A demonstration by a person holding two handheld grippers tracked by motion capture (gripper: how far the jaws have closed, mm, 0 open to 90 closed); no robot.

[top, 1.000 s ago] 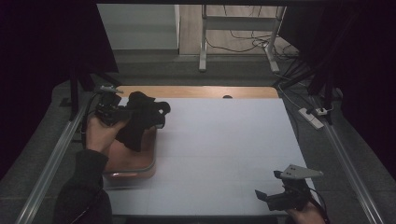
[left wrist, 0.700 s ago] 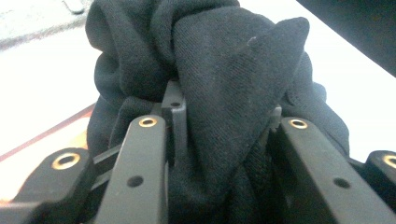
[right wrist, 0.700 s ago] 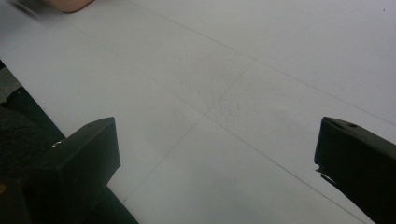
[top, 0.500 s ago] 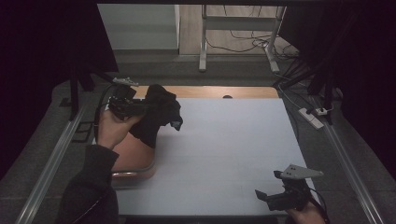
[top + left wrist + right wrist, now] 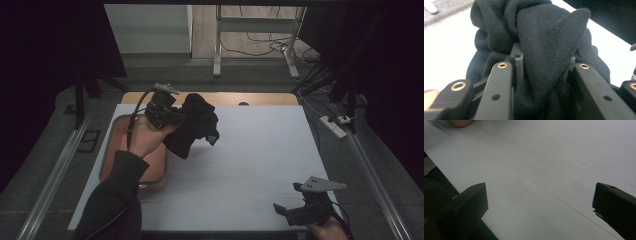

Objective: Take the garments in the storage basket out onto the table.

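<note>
Left tongs (image 5: 176,116) clenched on a bunched black cloth (image 5: 196,125), raised above the table (image 5: 250,165) near its far left part. In the left gripper view, black cloth (image 5: 544,45) wedged between both black jaws, folds bulging above and spilling down either side. Cloth hanging clear of the white table surface in the high view, one dark lobe drooping toward the near side, a small corner sticking out on the right. Left hand (image 5: 145,140) wrapped around the gripper body, dark sleeve (image 5: 112,200) reaching in from the bottom edge.

Below and to the left of the cloth: a shallow reddish-brown tray (image 5: 117,150) with rounded corners, lying on the left part of the table. Visible part of the tray floor bare; rest hidden under hand and sleeve, so contents there impossible to tell. Cloth outside the tray, up and just to the right of its far right corner.

Right tongs (image 5: 291,210) released, jaws wide apart, grasping nothing, low at the near right corner of the table, grey three-cornered plate (image 5: 320,184) on top. In the right gripper view, the two black jaws spread to either side with bare white table (image 5: 544,170) between them, faint crease lines crossing it. Well apart from cloth and tray.
</note>
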